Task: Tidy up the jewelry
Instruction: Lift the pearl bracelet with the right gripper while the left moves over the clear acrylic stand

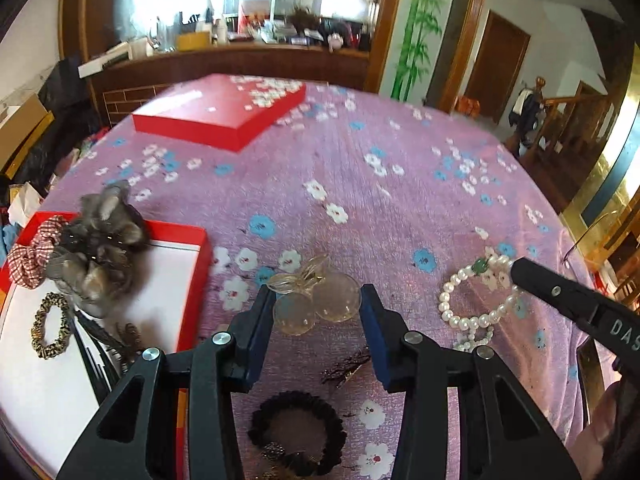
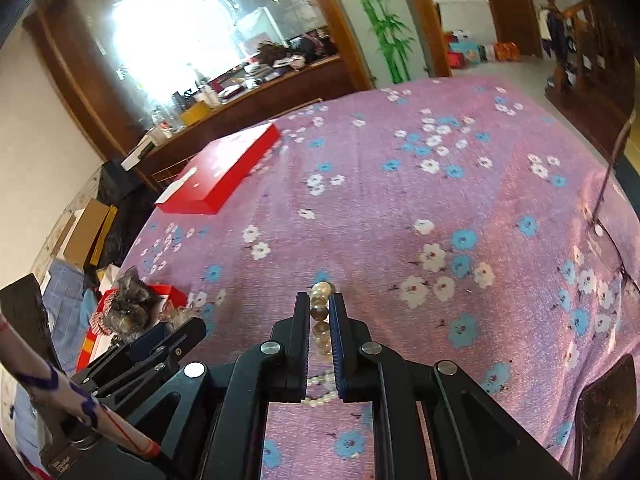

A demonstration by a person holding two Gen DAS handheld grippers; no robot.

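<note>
My left gripper is open, its blue pads on either side of a clear plastic hair clip with two round discs that lies on the purple flowered cloth. A pearl bracelet with a green bead lies to its right, with the right gripper's tip on it. In the right wrist view my right gripper is shut on the pearl bracelet, beads showing between the jaws. An open red box at left holds a grey fur clip, a checked scrunchie and a leopard hair tie.
A red box lid lies far back on the table, also in the right wrist view. A black scrunchie and a dark hairpin lie under the left gripper. The left gripper shows in the right wrist view.
</note>
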